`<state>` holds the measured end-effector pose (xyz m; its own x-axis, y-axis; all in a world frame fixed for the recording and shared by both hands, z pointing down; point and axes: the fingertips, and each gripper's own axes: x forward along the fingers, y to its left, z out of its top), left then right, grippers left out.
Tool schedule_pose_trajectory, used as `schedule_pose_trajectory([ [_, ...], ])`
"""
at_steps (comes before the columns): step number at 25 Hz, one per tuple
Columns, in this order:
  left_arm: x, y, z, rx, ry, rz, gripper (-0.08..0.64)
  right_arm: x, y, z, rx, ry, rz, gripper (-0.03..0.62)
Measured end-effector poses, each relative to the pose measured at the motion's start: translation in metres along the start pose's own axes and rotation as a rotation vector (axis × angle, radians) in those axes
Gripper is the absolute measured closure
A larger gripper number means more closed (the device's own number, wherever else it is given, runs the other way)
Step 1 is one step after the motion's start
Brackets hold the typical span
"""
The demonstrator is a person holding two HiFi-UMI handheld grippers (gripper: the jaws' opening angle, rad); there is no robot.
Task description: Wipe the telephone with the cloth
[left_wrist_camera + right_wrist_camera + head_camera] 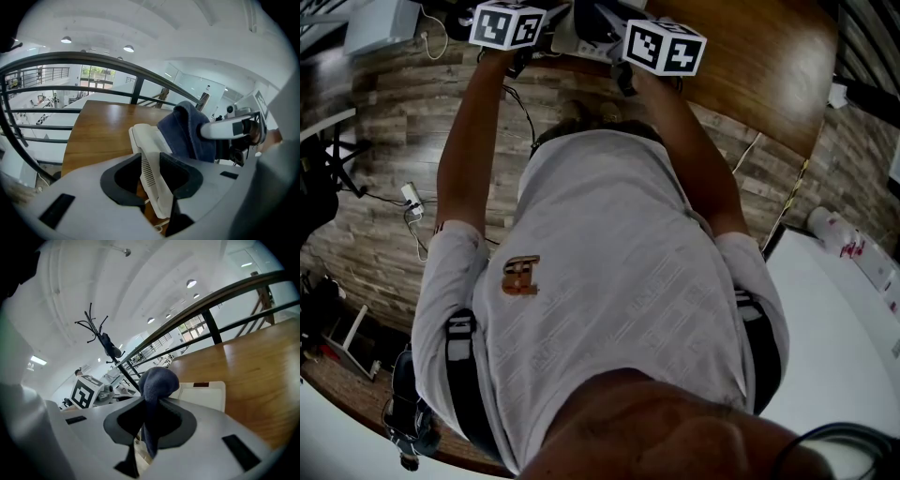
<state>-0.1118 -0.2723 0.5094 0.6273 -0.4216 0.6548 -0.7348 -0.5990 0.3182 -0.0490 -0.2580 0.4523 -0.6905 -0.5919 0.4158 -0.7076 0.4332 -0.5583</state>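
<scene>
Left tool is gripping the telephone (steadying it, I'd say) while right tool is clamping the cloth onto it.

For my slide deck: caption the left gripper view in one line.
Left gripper clamps the white telephone, blue cloth against it, wooden table behind.

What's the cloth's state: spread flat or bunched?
Bunched. The right gripper pinches the cloth mid-length: a rounded wad bulges above its jaws, in front of the telephone, and a tail hangs below.
</scene>
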Motion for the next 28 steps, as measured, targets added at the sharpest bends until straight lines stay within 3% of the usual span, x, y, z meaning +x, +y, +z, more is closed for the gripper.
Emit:
schedule_pose_trajectory([
  [4, 0.0, -0.007, -0.001, -0.004, -0.001, -0.016, 0.431, 0.013, 0.003, -0.016, 0.044, 0.026, 0.005, 0.52],
  [12, 0.002, 0.002, 0.001, 0.008, 0.001, -0.024, 0.431, 0.028, -0.029, -0.032, -0.012, 0.07, -0.132, 0.52],
  [28, 0.002, -0.004, 0.001, 0.015, -0.001, -0.022, 0.431, -0.034, -0.092, -0.045, -0.049, 0.089, -0.305, 0.52],
])
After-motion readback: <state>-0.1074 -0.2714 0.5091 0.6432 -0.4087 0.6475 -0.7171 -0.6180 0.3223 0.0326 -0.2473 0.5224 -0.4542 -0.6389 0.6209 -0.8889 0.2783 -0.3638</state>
